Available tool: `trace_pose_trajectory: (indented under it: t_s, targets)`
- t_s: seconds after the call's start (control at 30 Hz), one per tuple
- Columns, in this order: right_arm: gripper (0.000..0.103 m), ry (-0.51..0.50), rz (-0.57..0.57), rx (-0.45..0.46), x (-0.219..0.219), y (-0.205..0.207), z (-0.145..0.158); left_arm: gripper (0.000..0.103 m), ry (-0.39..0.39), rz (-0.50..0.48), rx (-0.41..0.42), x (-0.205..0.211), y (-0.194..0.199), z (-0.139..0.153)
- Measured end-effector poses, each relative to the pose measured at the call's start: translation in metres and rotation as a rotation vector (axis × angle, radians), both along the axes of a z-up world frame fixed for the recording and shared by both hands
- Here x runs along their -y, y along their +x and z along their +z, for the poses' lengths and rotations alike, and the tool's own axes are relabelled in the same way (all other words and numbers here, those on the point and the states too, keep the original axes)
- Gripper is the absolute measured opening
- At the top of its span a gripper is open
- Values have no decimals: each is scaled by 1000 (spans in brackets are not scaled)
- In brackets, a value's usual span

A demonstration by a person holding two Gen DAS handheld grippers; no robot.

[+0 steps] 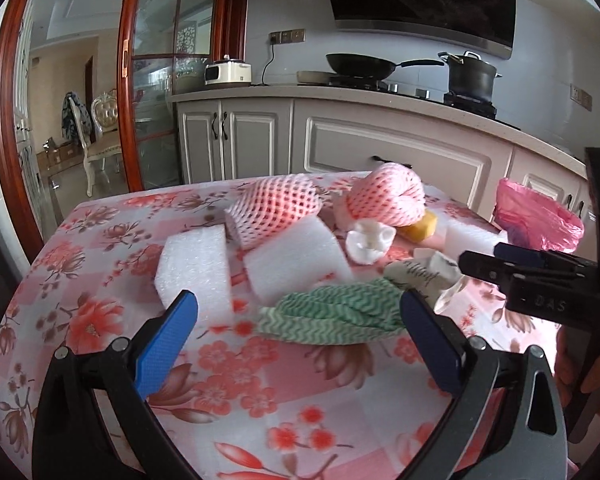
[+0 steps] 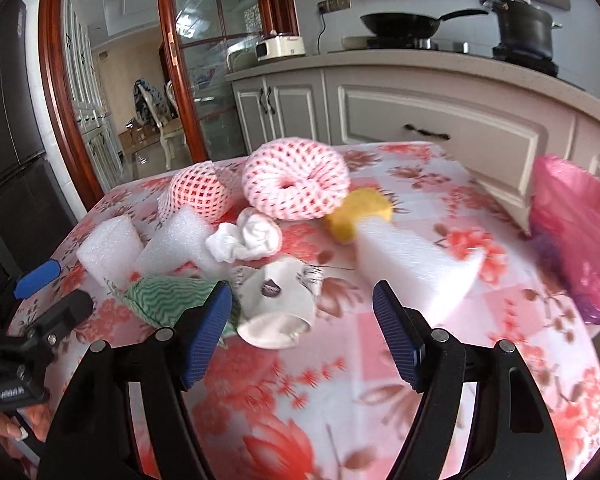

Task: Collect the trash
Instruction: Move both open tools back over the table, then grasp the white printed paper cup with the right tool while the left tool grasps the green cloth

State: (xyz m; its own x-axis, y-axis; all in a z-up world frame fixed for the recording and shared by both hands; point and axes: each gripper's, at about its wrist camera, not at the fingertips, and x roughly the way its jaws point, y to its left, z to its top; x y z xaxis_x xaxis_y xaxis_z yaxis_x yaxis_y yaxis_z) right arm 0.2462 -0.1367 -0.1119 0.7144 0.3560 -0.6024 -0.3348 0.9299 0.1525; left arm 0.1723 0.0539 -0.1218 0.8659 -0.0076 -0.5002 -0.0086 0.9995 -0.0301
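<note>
**Both grippers open over the litter on the floral table**

Your left gripper (image 1: 300, 316) stands wide open with nothing between its blue pads. At its twelve o'clock, just past the tips, lies the green wavy cloth (image 1: 332, 316) on the floral tablecloth (image 1: 228, 360). At eleven o'clock sit two white foam blocks (image 1: 196, 268), side by side, and beyond them the pink foam net sleeve (image 1: 276, 208). At one o'clock the rolled pink net ring (image 1: 388, 196) leans over a crumpled white tissue (image 1: 370, 242) and a yellow sponge (image 1: 420, 228).

Your right gripper (image 2: 302, 312) is also spread wide and holds nothing. The crushed paper cup (image 2: 280, 304) lies on its side between the finger tips, nearer the left pad; whether it touches that pad you cannot tell from here. At one o'clock a long white foam wedge (image 2: 412, 260) rests on the table, its near end just beyond the right pad. At three o'clock, at the table's edge, stands the pink plastic bag (image 2: 576, 236), well apart from the cup.
</note>
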Motion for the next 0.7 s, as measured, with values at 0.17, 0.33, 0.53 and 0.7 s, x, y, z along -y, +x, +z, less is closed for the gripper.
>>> trace_pose_trajectory:
  t_s: [0.17, 0.33, 0.53, 0.7]
  targets:
    - [71, 19, 12, -61, -12, 19, -14, 98, 1, 5, -26, -10, 3, -7]
    - [71, 55, 13, -121, -14, 33, -24, 98, -24, -2, -51, -13, 11, -9]
    - [60, 65, 36, -97, -8, 30, -20, 98, -34, -22, -77, -4, 20, -12]
    - [59, 44, 29, -12, 3, 15, -7, 98, -19, -38, -100, 8, 29, -14]
